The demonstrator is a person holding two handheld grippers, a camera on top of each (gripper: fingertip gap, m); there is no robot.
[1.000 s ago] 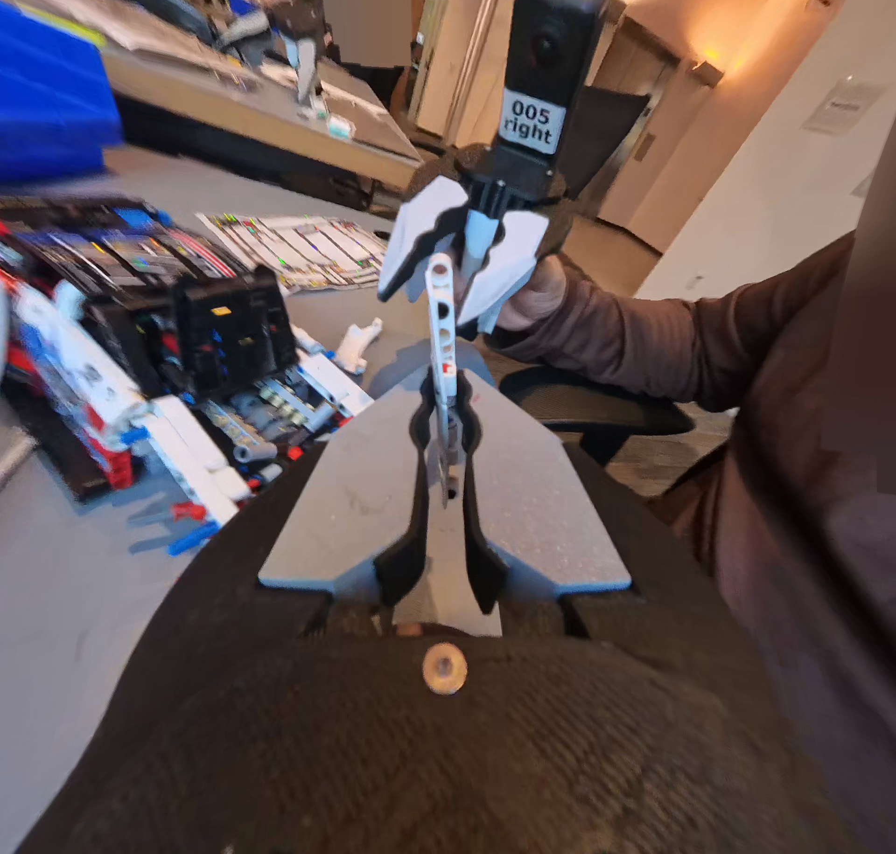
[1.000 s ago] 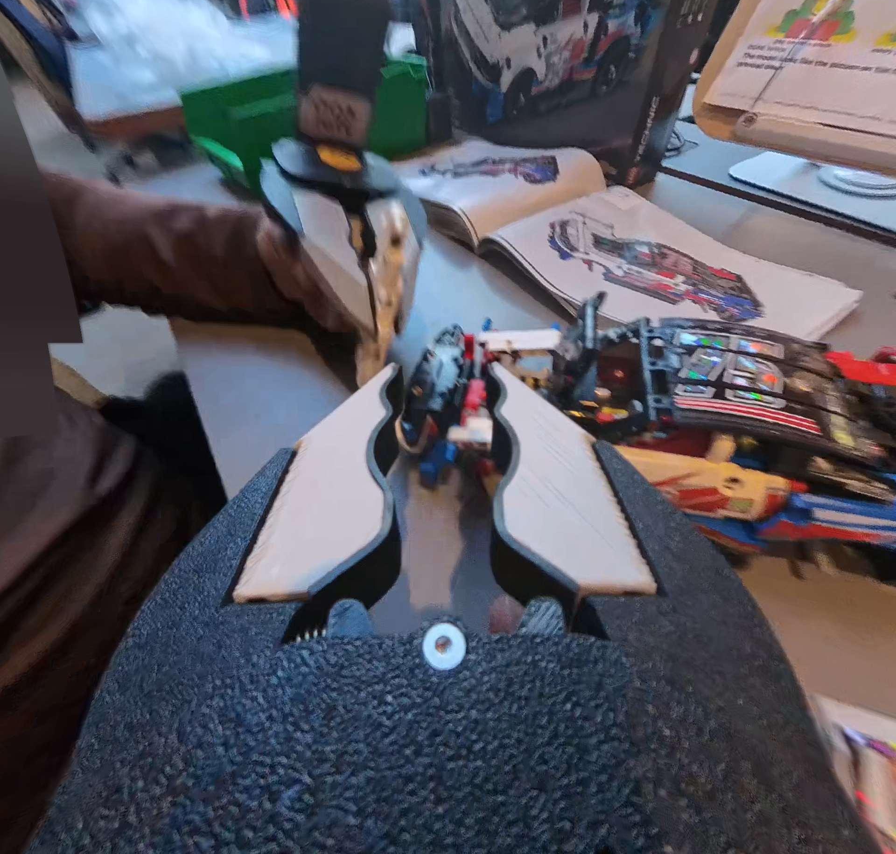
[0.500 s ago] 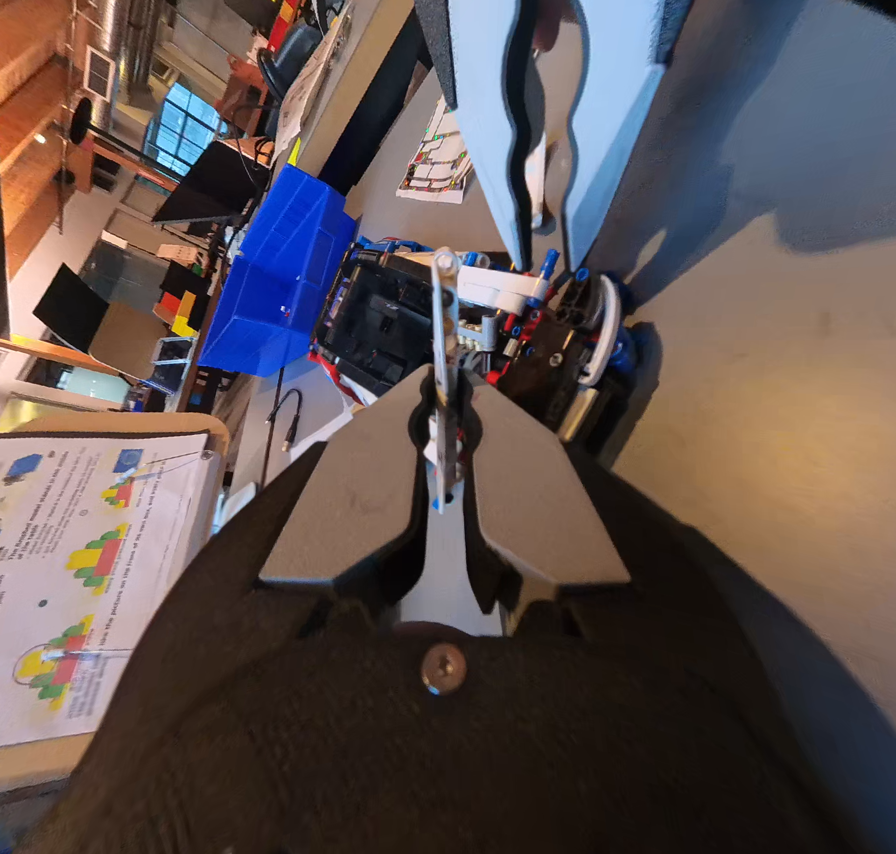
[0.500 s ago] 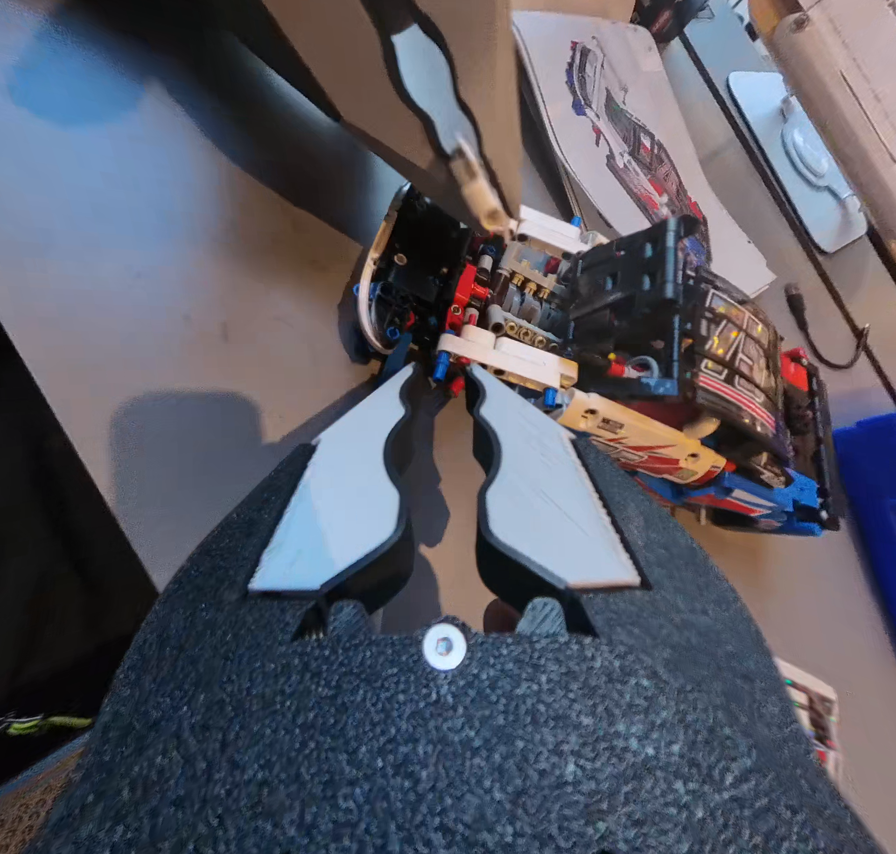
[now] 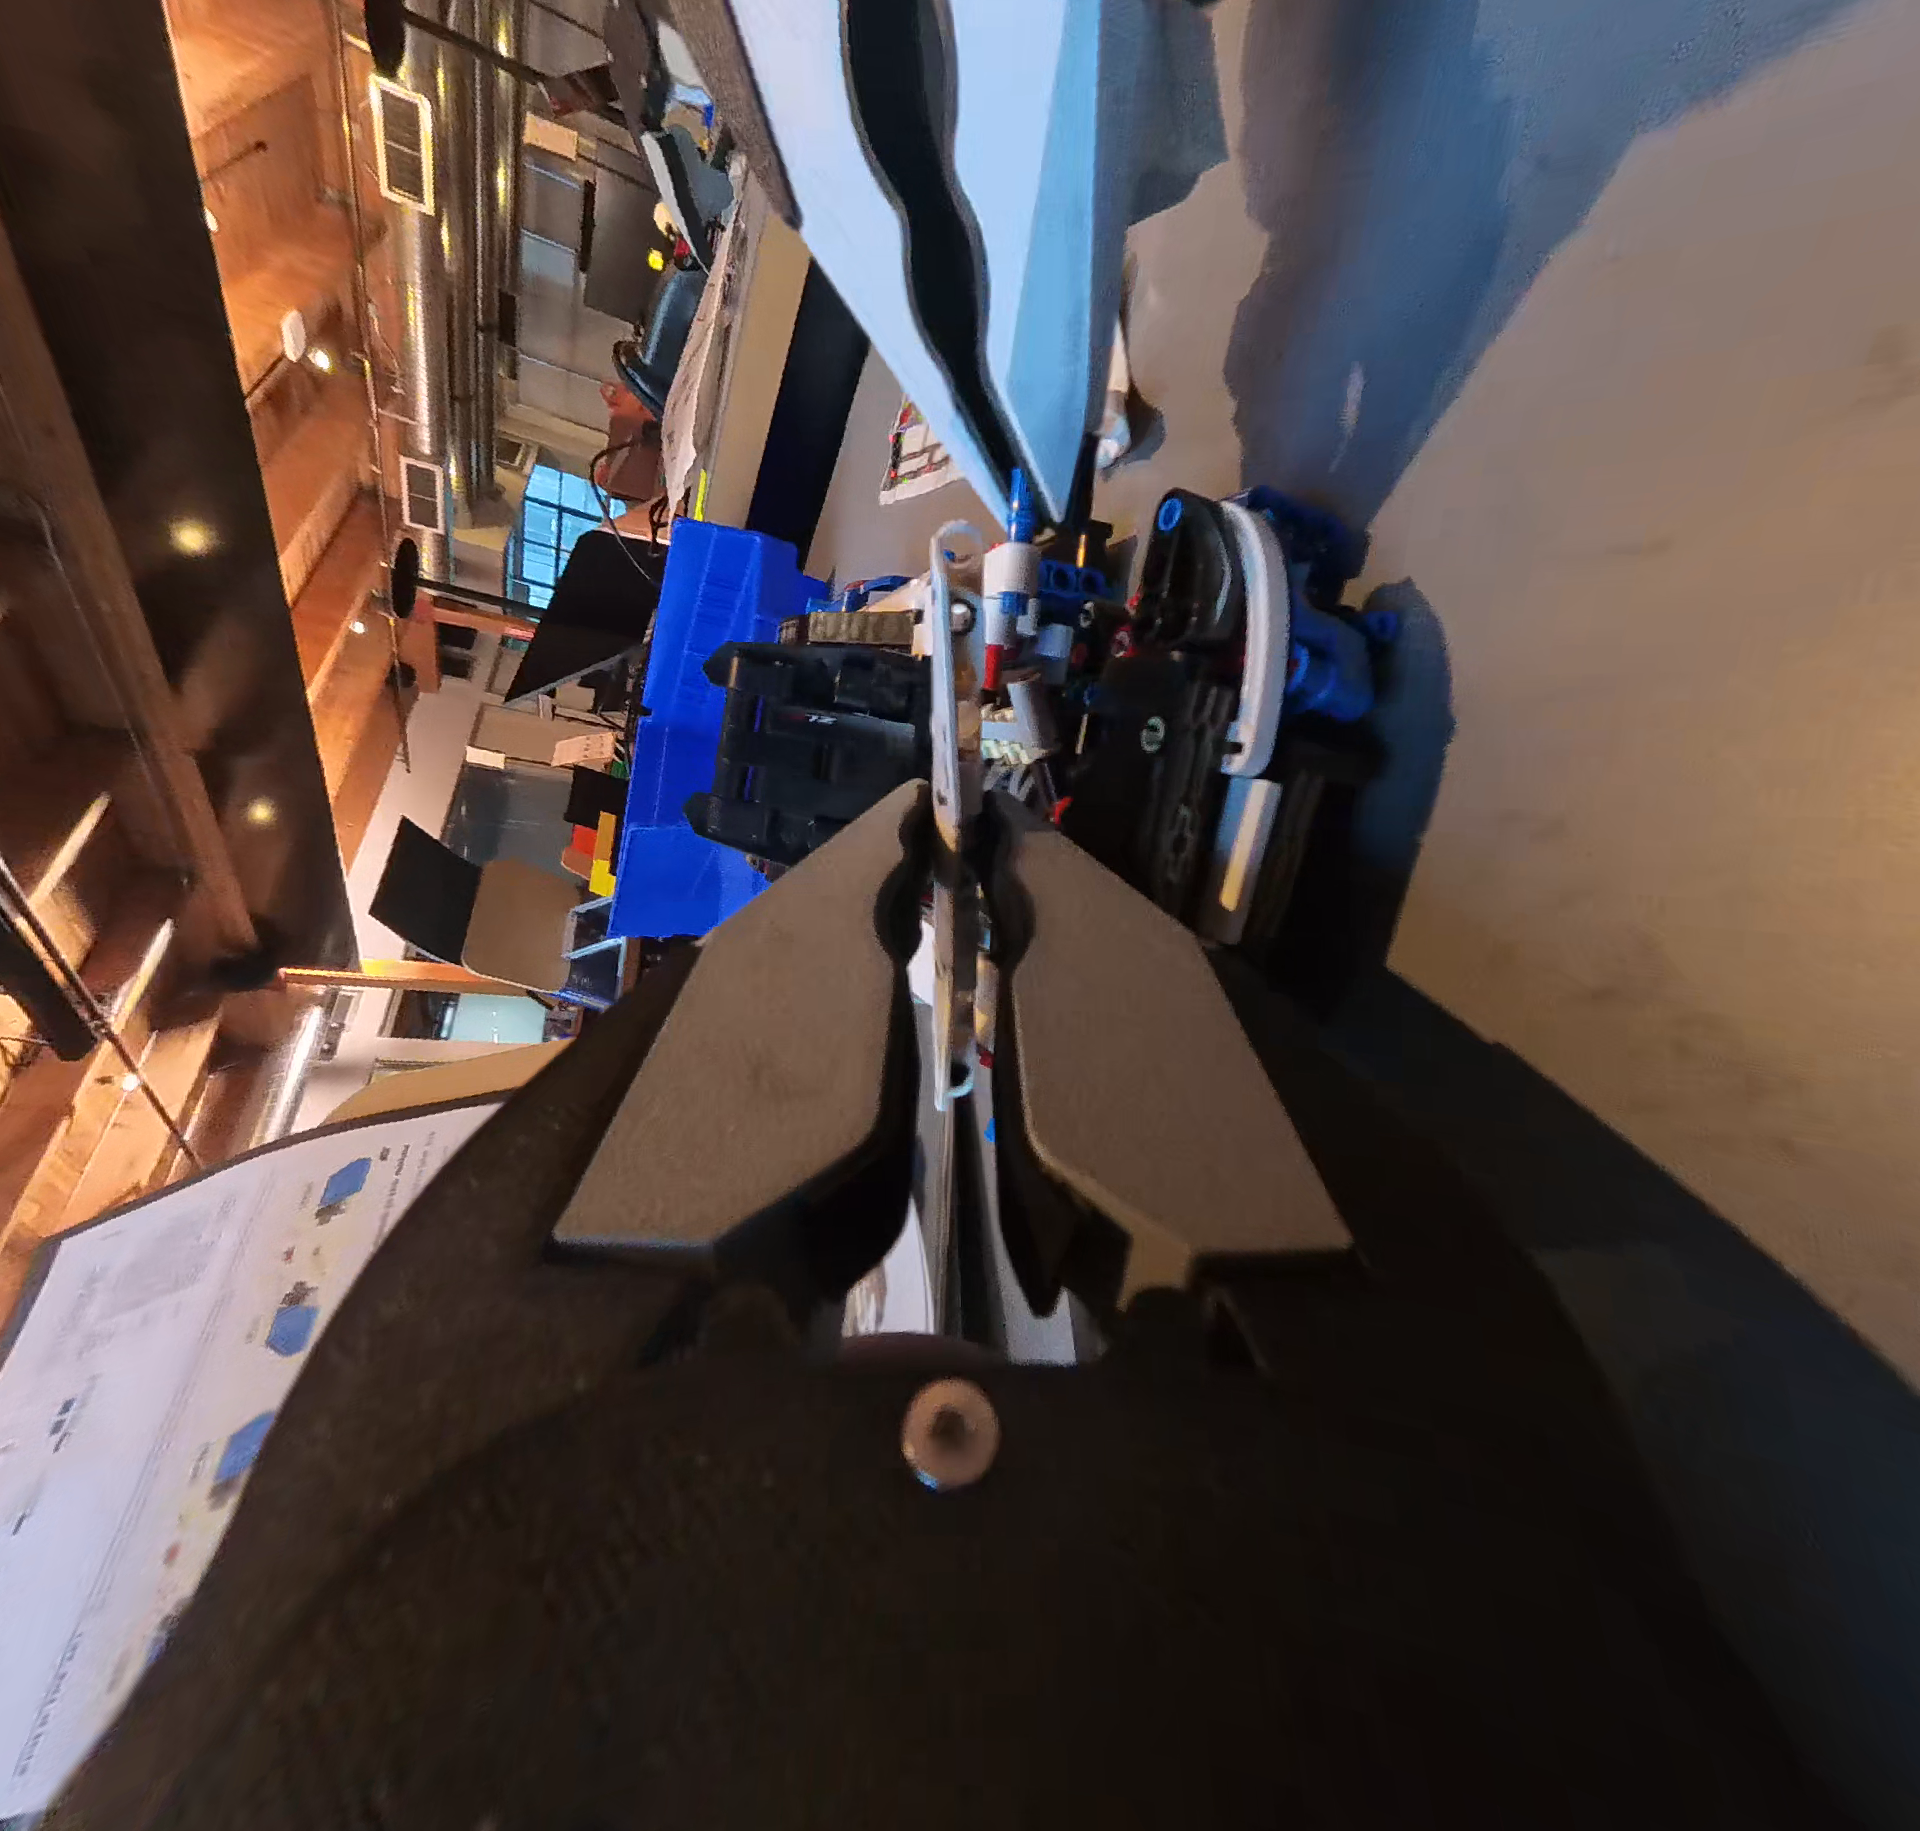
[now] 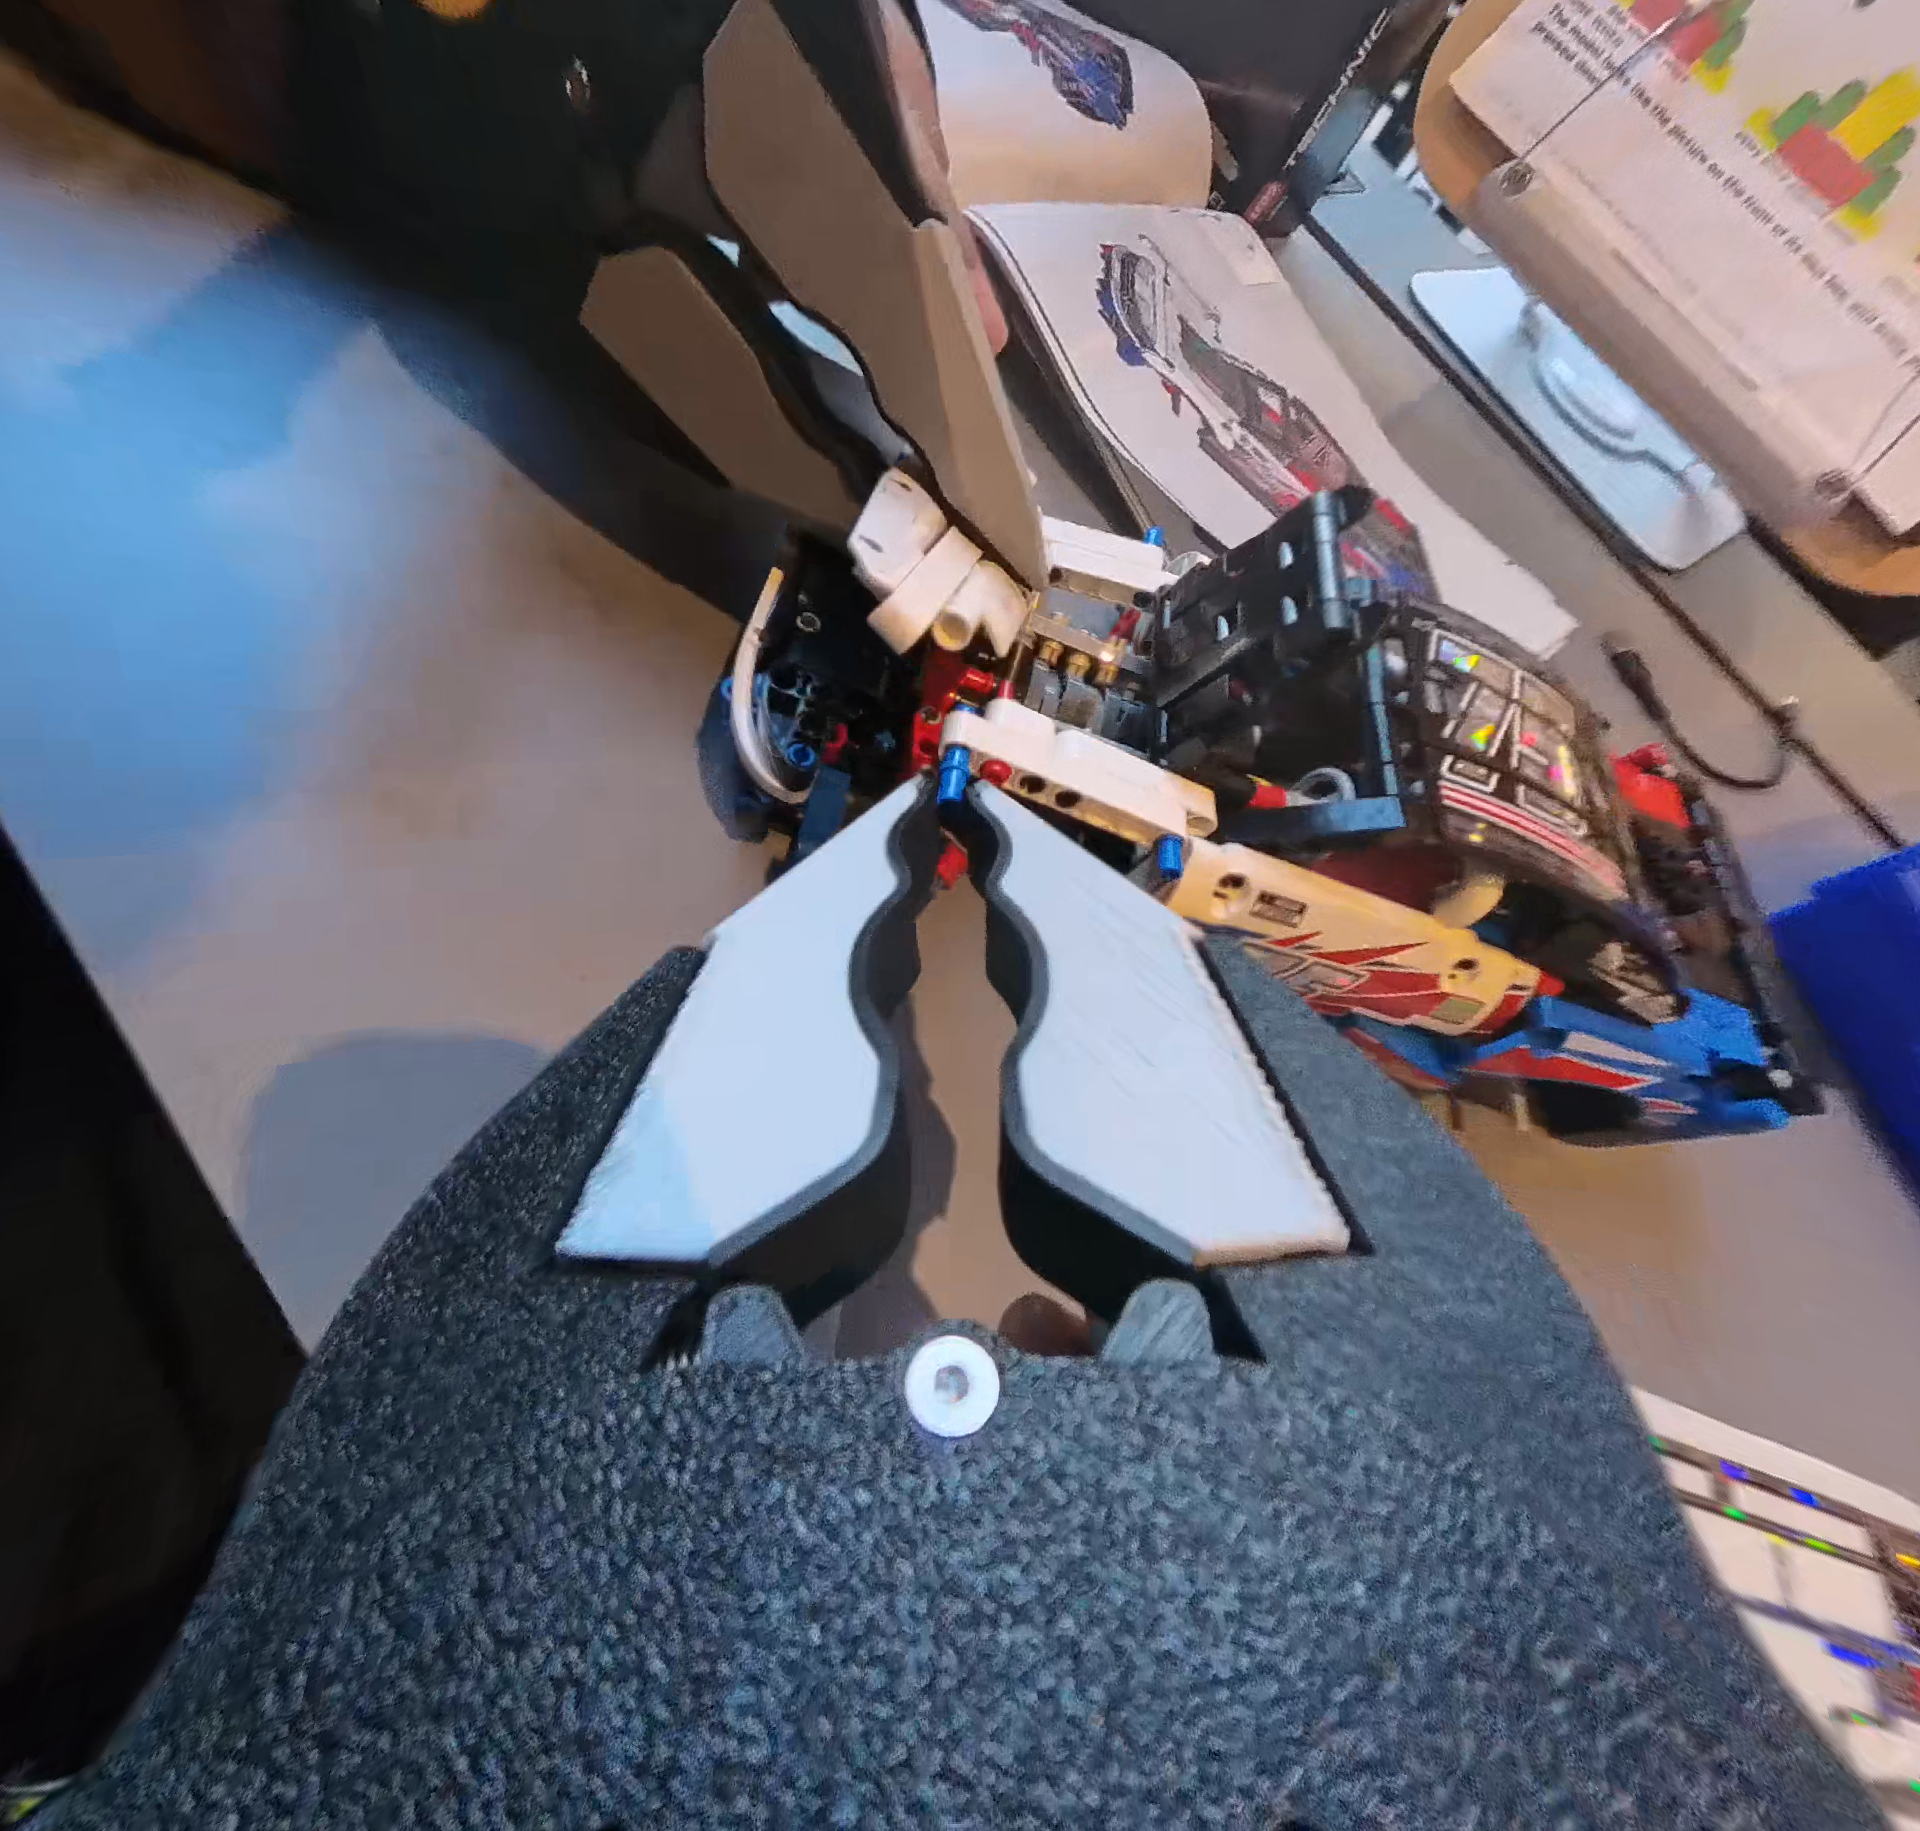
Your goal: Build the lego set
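Lego car (image 6: pixel 1455 742) sits on the table as the left gripper (image 5: pixel 951 825), clamped on a white beam (image 5: pixel 948 701), swings down onto it; right gripper (image 6: pixel 948 805), nearly closed and empty, meets a blue pin (image 6: pixel 951 782).

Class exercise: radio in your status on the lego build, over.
Left gripper shut on thin white holed beam. Right gripper nearly closed, tips at blue pin on black, white and blue lego car. Nothing blocking.
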